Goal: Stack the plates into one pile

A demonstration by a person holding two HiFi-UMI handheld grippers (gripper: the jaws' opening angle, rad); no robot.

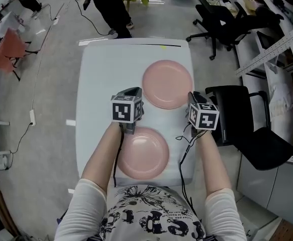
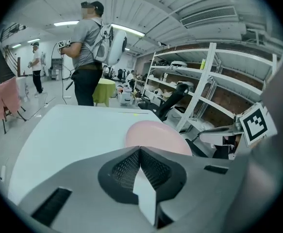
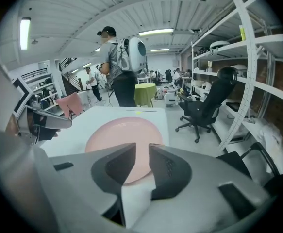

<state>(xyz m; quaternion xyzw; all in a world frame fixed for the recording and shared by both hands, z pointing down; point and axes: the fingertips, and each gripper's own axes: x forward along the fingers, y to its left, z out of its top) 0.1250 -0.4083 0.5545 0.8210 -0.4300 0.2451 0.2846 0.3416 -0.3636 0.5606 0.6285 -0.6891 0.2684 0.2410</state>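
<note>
The right gripper (image 3: 142,148) holds its jaws a little apart with nothing between them; the left gripper (image 2: 140,150) is closed and empty. The near plate (image 1: 142,152) lies below the left forearm. The far plate (image 1: 167,84) lies straight ahead of the right gripper.

In the head view the left gripper (image 1: 131,91) and its forearm (image 1: 103,152) cover the upper left rim of the near round pink plate (image 1: 147,157). In the right gripper view the right gripper (image 3: 142,147) hides the near rim of the far round pink plate (image 3: 124,132) behind its grey jaws. A yellow speck (image 1: 163,47), perhaps tape, on the white table (image 1: 101,79) is too small to tell.
</note>
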